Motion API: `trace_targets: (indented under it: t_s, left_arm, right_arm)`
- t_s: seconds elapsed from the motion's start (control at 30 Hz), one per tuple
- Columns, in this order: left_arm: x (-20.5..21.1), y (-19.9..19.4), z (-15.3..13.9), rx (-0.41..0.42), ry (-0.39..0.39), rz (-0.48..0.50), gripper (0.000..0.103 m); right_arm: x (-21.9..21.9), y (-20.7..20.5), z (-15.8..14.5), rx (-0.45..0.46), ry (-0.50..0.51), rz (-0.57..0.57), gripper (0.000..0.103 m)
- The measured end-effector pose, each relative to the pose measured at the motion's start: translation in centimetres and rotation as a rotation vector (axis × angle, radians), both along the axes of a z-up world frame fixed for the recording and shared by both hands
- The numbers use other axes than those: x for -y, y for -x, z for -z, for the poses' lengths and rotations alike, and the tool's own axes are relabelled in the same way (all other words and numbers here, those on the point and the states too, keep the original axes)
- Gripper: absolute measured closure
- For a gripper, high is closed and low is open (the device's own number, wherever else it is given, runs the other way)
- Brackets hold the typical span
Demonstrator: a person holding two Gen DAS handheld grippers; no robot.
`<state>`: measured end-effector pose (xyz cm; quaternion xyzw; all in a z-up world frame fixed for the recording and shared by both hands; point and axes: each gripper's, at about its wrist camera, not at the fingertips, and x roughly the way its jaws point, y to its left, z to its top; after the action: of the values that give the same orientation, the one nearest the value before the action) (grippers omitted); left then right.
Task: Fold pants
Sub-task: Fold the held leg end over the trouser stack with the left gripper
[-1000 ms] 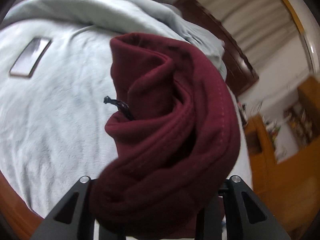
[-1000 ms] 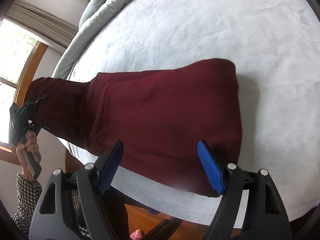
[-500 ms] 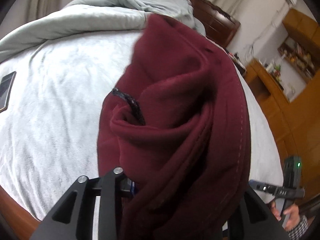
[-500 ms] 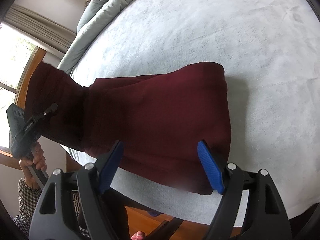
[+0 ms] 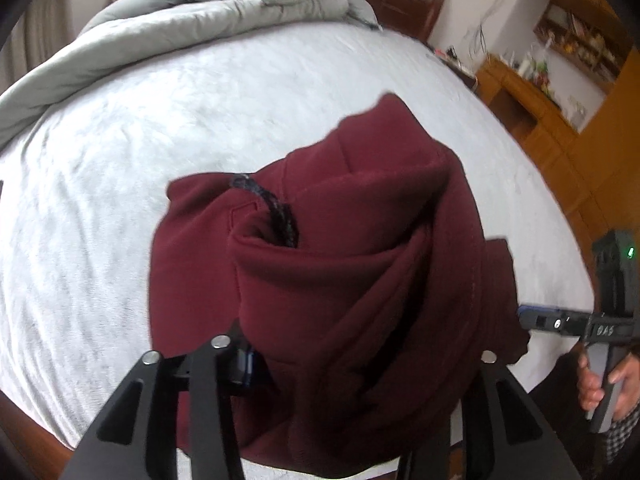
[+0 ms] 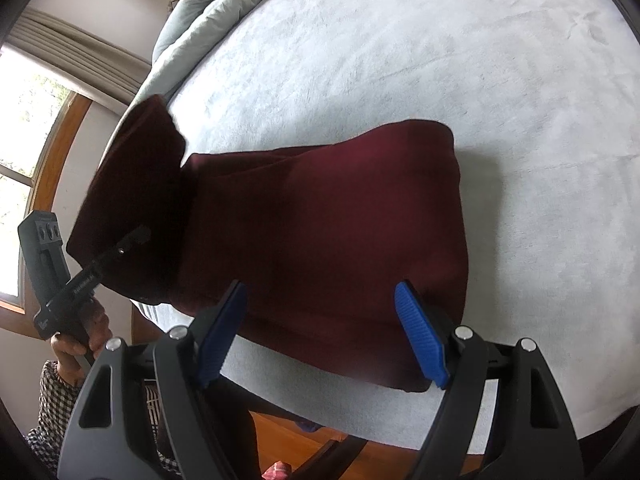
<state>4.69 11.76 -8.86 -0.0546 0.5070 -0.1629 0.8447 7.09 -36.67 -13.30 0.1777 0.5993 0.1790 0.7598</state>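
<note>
One fold looks close to landing: the maroon pants (image 6: 320, 240) lie across the pale bedspread (image 6: 440, 60) near the bed's edge, their larger part already flat, while one end, bunched and with a black drawstring (image 5: 276, 212) poking out, is carried over that flat part by the left gripper (image 5: 352, 360). Its jaws have just been opening, and the cloth sits between them and drapes over them; whether the pads press on it now cannot be told, since fabric hides them. The right gripper (image 6: 320, 332) hangs over the near edge of the flat part, its blue-padded jaws wide apart and holding nothing. By the look of it, the carried end has yet to be laid down and smoothed, and a further fold may be needed before the bundle is compact. A grey duvet (image 5: 200, 20) is heaped at the head of the bed. Small white lettering on the right gripper's body in the left wrist view is too blurred to read for certain; no brand shows on the pants.
</note>
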Motion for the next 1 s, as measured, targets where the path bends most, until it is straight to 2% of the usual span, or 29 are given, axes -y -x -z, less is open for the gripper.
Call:
trace_targets:
  t_s: [0.1,0.13,0.17,0.23,0.27,0.37,0.43,0.47,0.53,0.57,0.6,0.63,0.77,0.87,1.0]
  left_arm:
    - [1.9,0.2,0.8,-0.028,-0.050,0.051,0.048]
    - [2.5,0.4,0.9,-0.043,-0.062,0.078,0.042]
    - [2.8,0.5,0.7,-0.053,-0.045,0.099,0.026]
    - [2.8,1.2,-0.4,-0.076,0.114,0.155,0.009]
    - [2.6,1.5,-1.1,-0.078,0.171,0.155,0.006]
    - [1.3,1.8,-2.4,-0.077,0.243,0.125,0.006]
    - [-0.8,1.5,-2.4,-0.074,0.235,0.040,0.006]
    - [-1.7,1.4,-2.2,-0.081,0.212,-0.001,0.006]
    - [-3.4,1.0,-0.5,-0.107,0.089,-0.091,0.008]
    - [-4.0,0.5,0.6,-0.144,0.037,-0.113,0.009]
    - [-4.5,0.2,2.4,-0.216,0.005,-0.121,0.010]
    - [-4.8,0.0,3.6,-0.257,0.001,-0.125,0.012]
    - [-5.9,0.8,2.5,-0.210,0.054,-0.146,0.012]
    - [-8.4,1.7,1.0,-0.166,0.096,-0.221,0.009]
    - [-11.3,1.7,1.4,-0.203,0.111,-0.290,0.009]
  right_arm:
    - [-0.3,-0.5,0.8,-0.027,0.024,0.005,0.027]
    - [-0.3,-0.6,0.9,-0.031,0.017,0.005,0.027]
    - [-0.3,-0.7,1.1,-0.038,0.012,0.008,0.027]
    - [-0.2,-0.9,1.5,-0.047,0.008,0.016,0.026]
    - [-0.2,-1.1,1.7,-0.051,0.004,0.017,0.026]
    - [-0.3,-1.3,1.8,-0.056,-0.001,0.015,0.023]
    - [-0.5,-1.3,1.7,-0.053,0.003,0.010,0.023]
    - [-0.3,-1.3,1.8,-0.055,0.007,0.006,0.023]
    - [-0.5,-1.4,2.0,-0.058,0.014,0.003,0.023]
    - [-0.6,-1.5,2.1,-0.062,0.021,0.000,0.023]
    - [-0.8,-1.6,2.1,-0.065,0.028,-0.001,0.022]
    - [-1.0,-1.7,2.1,-0.068,0.034,-0.001,0.022]
    - [-2.2,-1.7,0.5,-0.045,0.075,-0.017,0.022]
    - [-4.1,-2.0,-1.2,-0.019,0.035,-0.065,0.016]
    - [-7.0,-2.8,-1.4,-0.049,-0.050,-0.112,0.015]
